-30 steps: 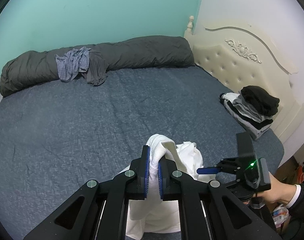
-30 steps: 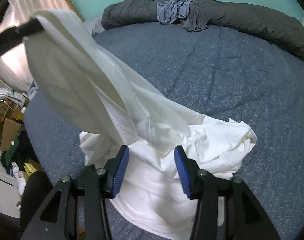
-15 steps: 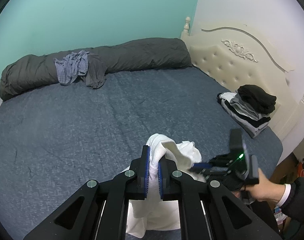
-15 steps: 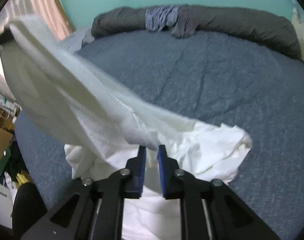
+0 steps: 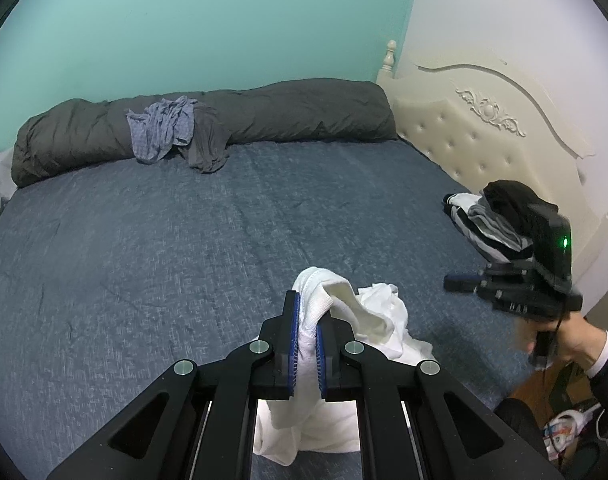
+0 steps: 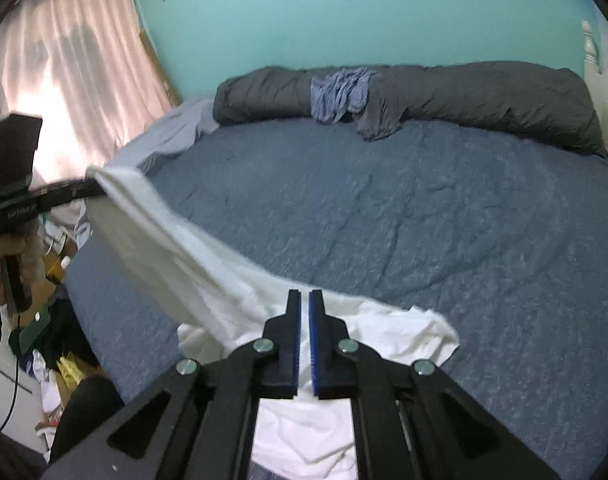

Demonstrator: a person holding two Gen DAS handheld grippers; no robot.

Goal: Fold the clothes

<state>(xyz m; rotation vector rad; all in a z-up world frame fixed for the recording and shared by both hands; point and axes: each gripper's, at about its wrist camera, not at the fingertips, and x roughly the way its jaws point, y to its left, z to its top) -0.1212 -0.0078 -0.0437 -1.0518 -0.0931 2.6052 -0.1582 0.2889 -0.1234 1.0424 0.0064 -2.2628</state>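
Where the white cloth (image 5: 368, 312) is: bunched on the near edge of the bed (image 5: 184, 240), one end lifted up.
Left gripper (image 5: 306, 320): jaws pinch the lifted end.
Right gripper (image 6: 305, 308): jaws pressed together, off to the right; I see no cloth at its tips.
Step, I think: get a second corner and spread the cloth flat.
Risk: the right jaws may have shut on nothing, so the cloth stays in a heap.
Risk: a hard pull with one gripper could drag it off the near edge.
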